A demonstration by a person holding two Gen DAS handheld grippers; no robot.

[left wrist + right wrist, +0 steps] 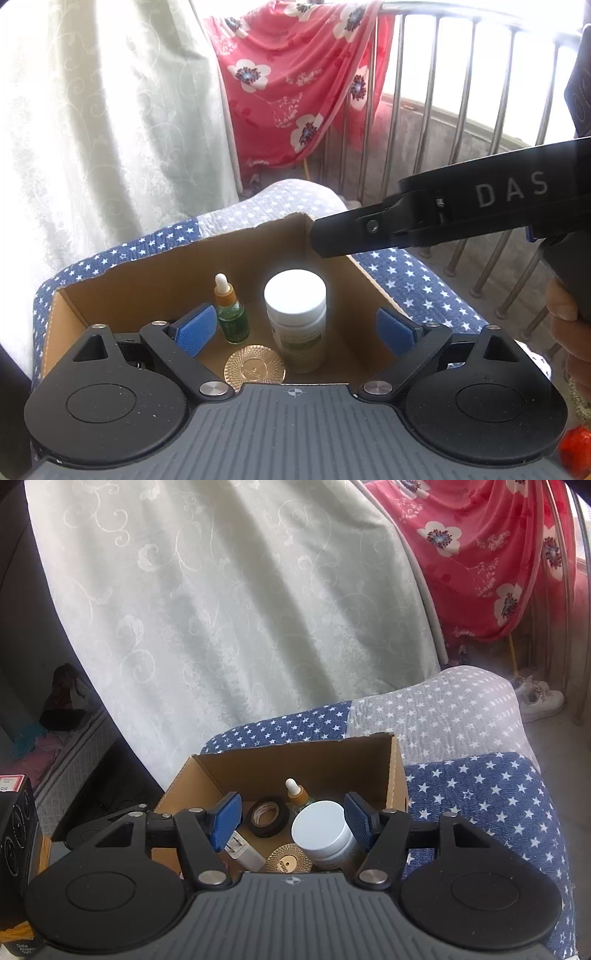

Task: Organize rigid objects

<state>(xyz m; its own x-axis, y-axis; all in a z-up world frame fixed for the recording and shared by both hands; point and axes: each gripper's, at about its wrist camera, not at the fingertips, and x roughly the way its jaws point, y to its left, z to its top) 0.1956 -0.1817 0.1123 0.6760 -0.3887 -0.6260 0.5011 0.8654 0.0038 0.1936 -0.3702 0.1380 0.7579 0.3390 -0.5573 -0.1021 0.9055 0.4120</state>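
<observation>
Where the star-patterned quilt (480,797) covers the seat, an open cardboard box (295,755) sits low in the middle of both views. The right wrist view shows five things in the box: one dropper bottle (295,794), one white-capped jar (323,830), one roll of black tape (269,816), one round gold disc (285,862) and one small white block (245,853).

The dropper bottle (229,312) has a white bulb, an amber collar and green glass, and stands upright left of centre in the left wrist view. The white-capped jar (297,317) stands upright just beside it, pale with a greenish label. The gold disc (255,369), finely ribbed, lies flat in front of both, at the lower middle of the frame. The tape lies tilted behind the white block.

The left gripper (295,328) has its blue fingers (195,328) spread wide, clear of bottle and jar, gripping nothing. The right gripper (293,821) has its fingers (225,821) parted too, apart from the jar's cap and empty. From the right edge of the left wrist view, the right gripper's black body (443,210) reaches over the box's far corner, with a hand (567,325) on its handle.

A pale curtain (221,609) and a red flowered cloth (295,81) hang behind.
</observation>
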